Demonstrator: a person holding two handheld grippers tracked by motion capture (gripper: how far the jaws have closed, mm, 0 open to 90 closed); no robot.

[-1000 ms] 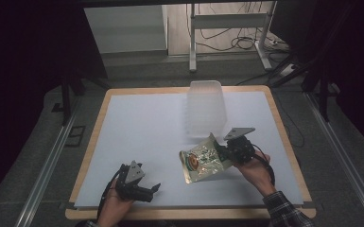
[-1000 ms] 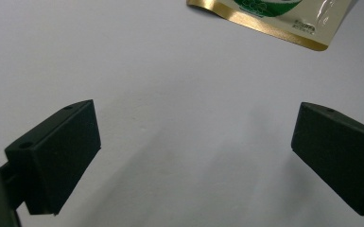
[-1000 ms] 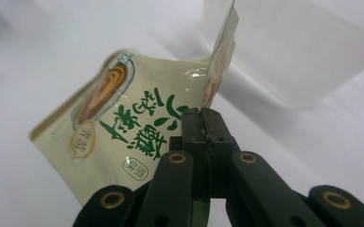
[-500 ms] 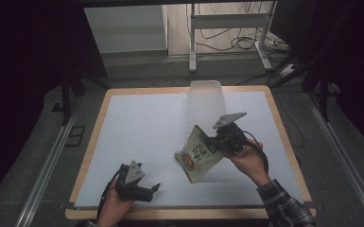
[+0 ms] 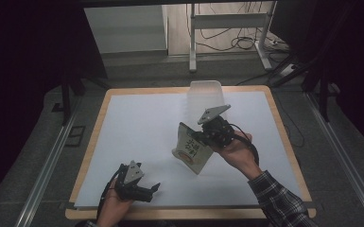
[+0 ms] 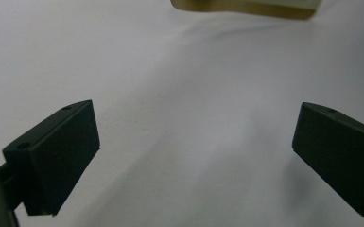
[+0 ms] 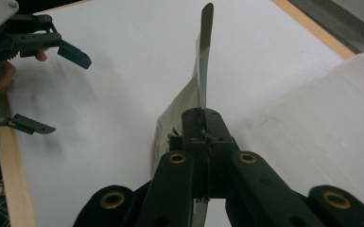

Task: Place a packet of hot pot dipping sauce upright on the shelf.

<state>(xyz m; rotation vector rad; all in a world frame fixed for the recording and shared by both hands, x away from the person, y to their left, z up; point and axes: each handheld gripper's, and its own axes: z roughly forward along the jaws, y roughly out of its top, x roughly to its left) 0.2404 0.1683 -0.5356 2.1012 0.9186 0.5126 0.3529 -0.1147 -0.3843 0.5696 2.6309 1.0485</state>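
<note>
A flat snack packet [image 5: 190,150] with a green and tan print hangs tilted above the white table top [image 5: 137,123], right of centre. My right gripper [image 5: 200,137] is shut on its upper edge. In the right gripper view the jaws [image 7: 202,116] meet on the thin packet [image 7: 203,61], which stands edge-on ahead of them. My left gripper [image 5: 152,191] rests near the table's front edge, jaws wide apart with nothing between them. In the left gripper view the two black fingers [image 6: 56,151] frame bare table, and the packet's lower edge [image 6: 246,7] shows at the top.
A translucent plastic container [image 5: 204,97] stands at the back of the table, just behind the right gripper, and shows at the right in the right gripper view [image 7: 321,127]. The table has a wooden rim [image 5: 94,137]. Dark floor with metal rails surrounds it.
The right gripper has risen and moved toward the back with the packet, which went from lying flat on the table to hanging upright. The left gripper has stayed put.
</note>
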